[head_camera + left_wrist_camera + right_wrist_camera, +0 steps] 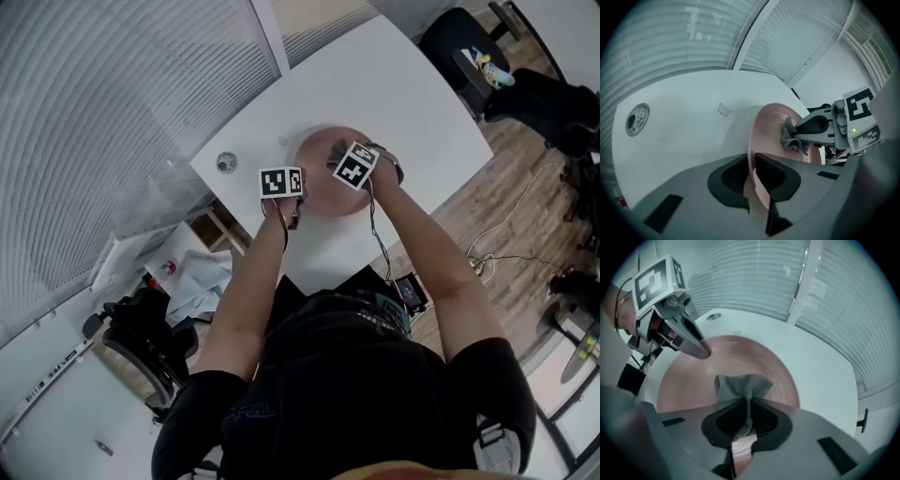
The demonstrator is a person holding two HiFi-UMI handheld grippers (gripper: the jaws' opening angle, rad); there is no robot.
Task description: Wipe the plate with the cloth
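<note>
A pink plate [326,202] lies on the white table [394,94] in the head view. My left gripper [751,180] is shut on the plate's near rim [757,154], which runs between its two jaws. My right gripper [743,420] is shut on a grey mesh cloth [740,387], whose bunched end rests on the inside of the plate [740,357]. In the left gripper view the cloth [790,136] hangs from the right gripper's fingers over the plate. The left gripper's fingers [691,341] pinch the plate's far rim in the right gripper view.
A small round metal cap [225,162] sits on the table left of the plate, near the edge by the window blinds. A small clear scrap [724,109] lies beyond the plate. Office chairs [459,42] stand past the table's far corner.
</note>
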